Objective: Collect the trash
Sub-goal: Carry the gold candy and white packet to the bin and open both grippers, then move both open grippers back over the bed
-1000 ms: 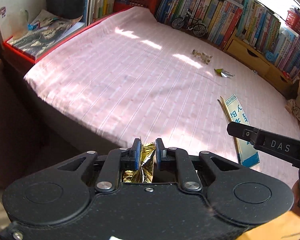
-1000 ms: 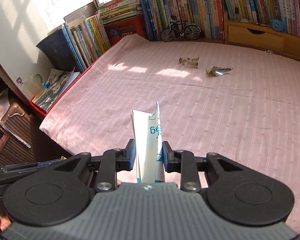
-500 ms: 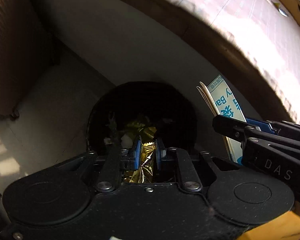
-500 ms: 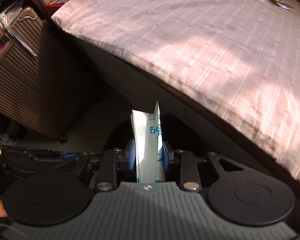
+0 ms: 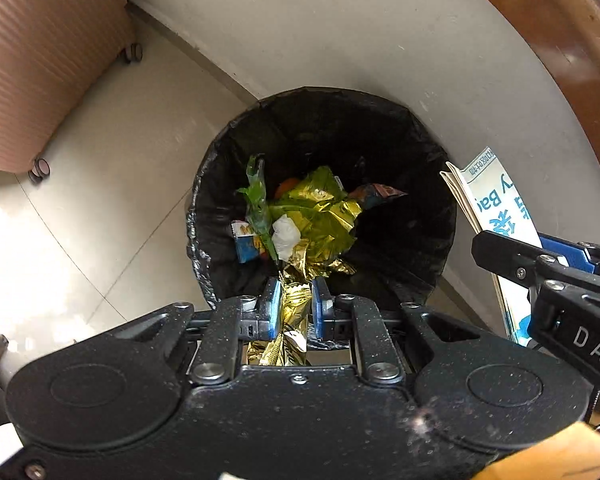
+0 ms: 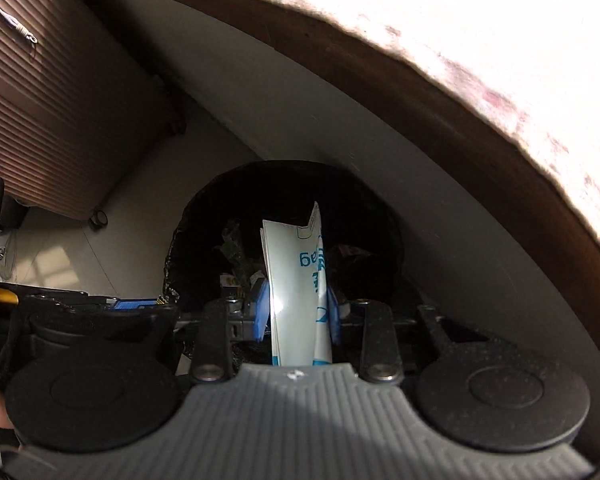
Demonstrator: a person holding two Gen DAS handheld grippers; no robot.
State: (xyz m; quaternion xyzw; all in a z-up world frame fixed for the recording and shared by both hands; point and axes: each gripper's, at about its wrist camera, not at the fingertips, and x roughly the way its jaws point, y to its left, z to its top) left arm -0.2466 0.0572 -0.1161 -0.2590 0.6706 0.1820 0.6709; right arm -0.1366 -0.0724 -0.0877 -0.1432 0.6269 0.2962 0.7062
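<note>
A black-lined trash bin (image 5: 404, 148) stands on the floor beside the bed, holding gold foil, a green wrapper and white tissue. My left gripper (image 5: 295, 292) points straight down over its near rim, shut on a crumpled gold foil wrapper (image 5: 294, 312). To its right, at the bin's right rim, my right gripper (image 5: 540, 256) grips a flat white packet with blue print (image 5: 496, 204). In the right wrist view the right gripper (image 6: 296, 308) is shut on that packet (image 6: 292, 268), which stands up in front of the bin's dark mouth (image 6: 208, 216).
A ribbed brown suitcase (image 5: 40, 60) on wheels stands left of the bin. The bed's grey side panel (image 5: 380, 40) and wooden frame edge (image 5: 560, 40) curve behind it, with the pink bedcover (image 6: 500, 40) above. Pale floor tiles (image 5: 100, 168) lie to the left.
Both grippers sank from above the bed to just over the bin and tipped to point downward. Each kept its hold, the left on the foil and the right on the packet.
</note>
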